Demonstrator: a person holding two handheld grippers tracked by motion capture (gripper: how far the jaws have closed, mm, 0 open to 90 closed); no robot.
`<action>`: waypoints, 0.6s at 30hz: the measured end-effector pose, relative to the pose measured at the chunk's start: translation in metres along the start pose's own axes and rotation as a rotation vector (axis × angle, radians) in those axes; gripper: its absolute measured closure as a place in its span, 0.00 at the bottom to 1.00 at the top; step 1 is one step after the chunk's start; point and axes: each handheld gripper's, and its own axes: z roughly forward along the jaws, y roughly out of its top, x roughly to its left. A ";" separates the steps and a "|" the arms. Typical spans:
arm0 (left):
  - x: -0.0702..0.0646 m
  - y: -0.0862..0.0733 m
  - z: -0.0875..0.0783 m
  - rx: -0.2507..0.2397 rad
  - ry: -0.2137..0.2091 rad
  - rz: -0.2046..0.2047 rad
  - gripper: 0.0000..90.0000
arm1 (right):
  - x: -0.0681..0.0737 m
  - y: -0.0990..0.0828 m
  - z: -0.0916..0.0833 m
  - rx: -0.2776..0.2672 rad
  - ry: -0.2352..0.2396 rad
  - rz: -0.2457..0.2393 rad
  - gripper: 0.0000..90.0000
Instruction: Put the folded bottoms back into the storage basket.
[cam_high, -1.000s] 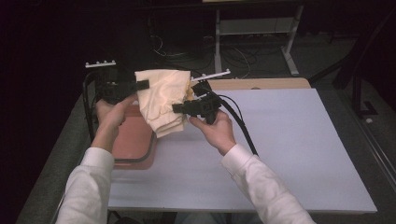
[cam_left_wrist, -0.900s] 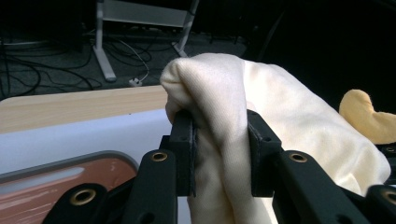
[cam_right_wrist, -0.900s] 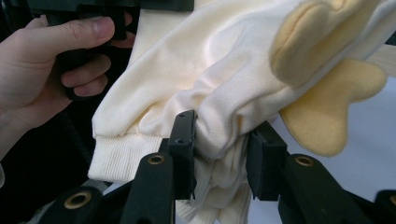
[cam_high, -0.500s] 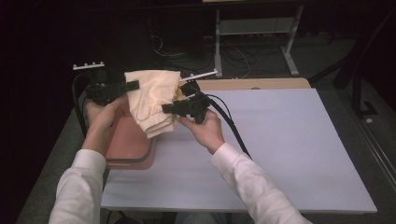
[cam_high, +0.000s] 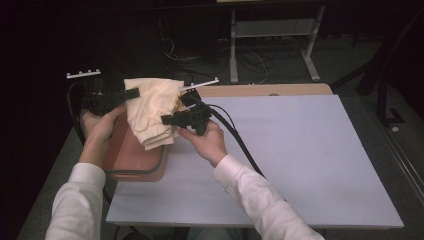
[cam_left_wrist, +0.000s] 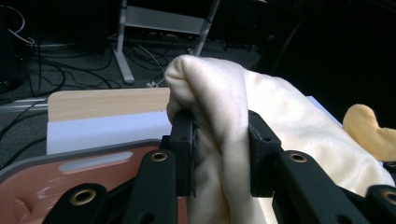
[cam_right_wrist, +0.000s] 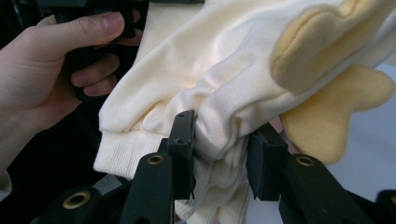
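Observation:
A folded cream garment (cam_high: 152, 111) with yellow padded parts (cam_right_wrist: 322, 112) hangs in the air above a reddish-brown tray (cam_high: 130, 155) at the table's left. My left gripper (cam_high: 134, 93) is shut on the garment's upper left fold (cam_left_wrist: 219, 140), cloth bunched between both jaws. My right gripper (cam_high: 167, 120) is shut on the garment's right side (cam_right_wrist: 219, 135), near a ribbed cuff (cam_right_wrist: 126, 149). The person's left hand (cam_right_wrist: 51, 70) holds the other gripper just behind the cloth.
A white mat (cam_high: 300, 155) covers most of the table, with a wooden strip (cam_high: 270, 90) along its far edge. Black cables (cam_high: 240, 145) trail from the right gripper across the mat. Floor cables and a white frame (cam_high: 270, 45) lie beyond the table.
Both hands and the held garment have shifted left and slightly toward the far edge, now over the tray's far part. Both grips on the cloth stay the same.

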 end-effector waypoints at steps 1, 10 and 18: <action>0.002 -0.001 -0.001 0.000 0.000 0.000 0.77 | 0.001 0.000 0.002 0.001 0.002 0.000 0.72; 0.015 -0.006 -0.008 0.000 0.021 -0.005 0.77 | 0.006 -0.003 0.020 0.003 0.020 0.008 0.72; 0.026 -0.013 -0.012 0.000 0.039 -0.014 0.77 | 0.009 -0.008 0.036 0.010 0.024 0.006 0.72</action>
